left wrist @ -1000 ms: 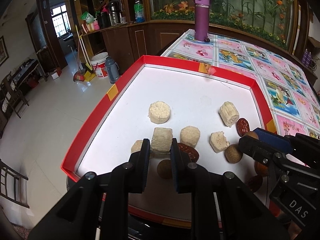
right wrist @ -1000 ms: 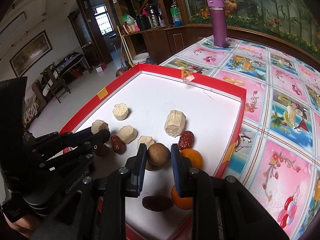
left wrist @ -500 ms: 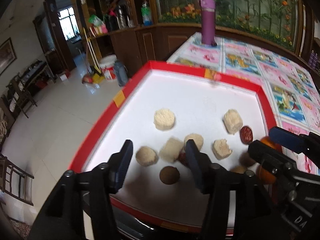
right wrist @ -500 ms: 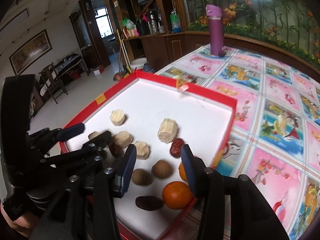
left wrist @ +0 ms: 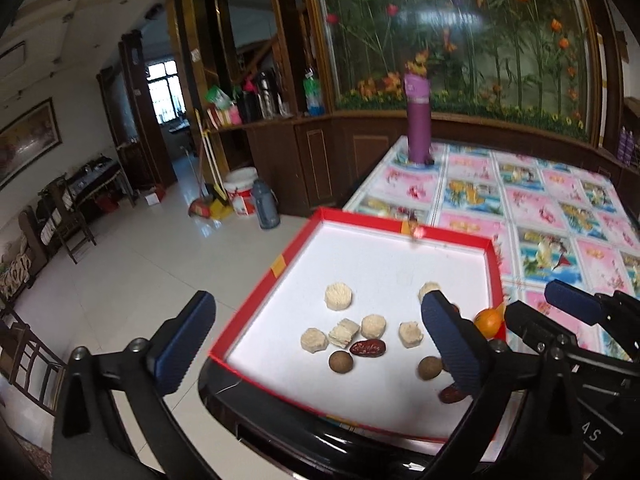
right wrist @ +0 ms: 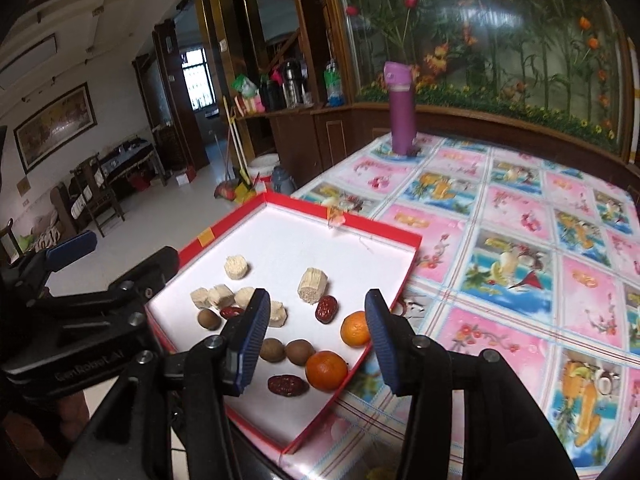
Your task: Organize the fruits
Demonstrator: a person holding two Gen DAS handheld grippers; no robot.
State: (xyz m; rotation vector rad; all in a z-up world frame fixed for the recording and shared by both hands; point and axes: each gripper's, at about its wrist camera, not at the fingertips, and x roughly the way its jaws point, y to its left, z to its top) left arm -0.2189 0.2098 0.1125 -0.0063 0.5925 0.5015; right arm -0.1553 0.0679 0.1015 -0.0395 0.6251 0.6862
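In the shallow red-rimmed white tray (right wrist: pixel 400 280) at the table corner, the fruits lie in loose groups: pale cut corn-like cylinders (right wrist: pixel 218 295) toward the left, wrinkled dark-red dates (right wrist: pixel 327 309) scattered among them, round brown longan-like fruits (right wrist: pixel 299 351) and two orange tangerines (right wrist: pixel 326 370) near the front right edge. The left gripper (left wrist: pixel 316 344) and the right gripper (right wrist: pixel 316 338) both hang above the tray with fingers spread wide, holding nothing. Judging by this, sorting is nearly settled; the stray date (right wrist: pixel 288 385) at the front probably wants joining its kind. To do that well, descend straight over it, straddle its long axis, and close gently so the soft skin is not crushed or the neighbouring tangerine nudged.
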